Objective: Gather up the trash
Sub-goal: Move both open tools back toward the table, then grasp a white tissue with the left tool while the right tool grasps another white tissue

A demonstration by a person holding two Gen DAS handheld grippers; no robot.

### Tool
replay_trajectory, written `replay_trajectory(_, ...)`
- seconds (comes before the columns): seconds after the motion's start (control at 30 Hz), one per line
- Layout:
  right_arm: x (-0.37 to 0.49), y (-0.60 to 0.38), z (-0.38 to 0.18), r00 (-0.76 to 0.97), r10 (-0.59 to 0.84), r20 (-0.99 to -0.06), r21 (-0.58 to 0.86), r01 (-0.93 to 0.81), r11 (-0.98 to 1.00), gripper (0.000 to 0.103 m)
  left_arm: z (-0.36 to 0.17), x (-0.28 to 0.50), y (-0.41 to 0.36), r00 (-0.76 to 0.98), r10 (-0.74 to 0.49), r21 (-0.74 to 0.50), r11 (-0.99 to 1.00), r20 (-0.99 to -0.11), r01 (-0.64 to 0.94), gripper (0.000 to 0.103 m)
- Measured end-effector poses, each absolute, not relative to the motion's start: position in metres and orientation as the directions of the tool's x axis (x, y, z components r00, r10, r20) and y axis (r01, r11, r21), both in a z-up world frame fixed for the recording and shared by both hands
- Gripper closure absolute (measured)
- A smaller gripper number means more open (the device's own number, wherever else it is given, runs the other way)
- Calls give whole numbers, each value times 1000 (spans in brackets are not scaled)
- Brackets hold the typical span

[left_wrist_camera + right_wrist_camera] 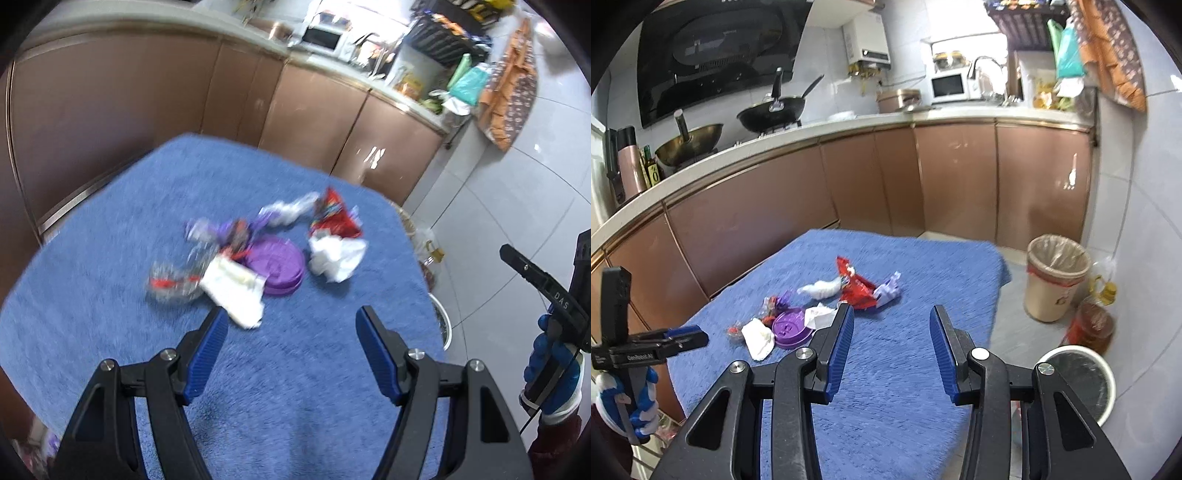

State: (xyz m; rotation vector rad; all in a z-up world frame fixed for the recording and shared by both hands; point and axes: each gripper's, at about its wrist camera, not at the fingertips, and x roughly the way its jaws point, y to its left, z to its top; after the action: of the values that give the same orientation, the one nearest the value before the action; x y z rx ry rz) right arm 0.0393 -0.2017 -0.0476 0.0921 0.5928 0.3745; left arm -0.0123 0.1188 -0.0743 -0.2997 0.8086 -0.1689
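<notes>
Trash (812,314) scattered on blue mat (905,369); lined bin (1056,280) beside; both hand-held grippers (291,328) (892,332) spread, empty.

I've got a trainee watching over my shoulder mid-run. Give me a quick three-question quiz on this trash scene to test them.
1. True or false: the left gripper is holding a piece of trash.
2. Which item lies partly over the purple lid? A) crumpled white paper B) red wrapper C) oil bottle
3. Fill in: the lined bin stands on the ____, off the right edge of the blue towel.

Key
1. False: its jaws stand open and empty above the towel.
2. A, seen most clearly from the left wrist view.
3. Floor.
</notes>
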Motion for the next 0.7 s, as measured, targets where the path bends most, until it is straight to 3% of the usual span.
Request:
replay_trajectory(0.3, 85, -160, -89, 654, 470, -592, 236, -417, 878, 58, -127, 22, 146, 608, -322, -454, 888, -726, -71, 33)
replay_trajectory(0.7, 133, -103, -125, 531, 549, -645, 270, -514, 814, 56, -159, 60, 169, 604, -365, -560, 811, -708, -166, 38)
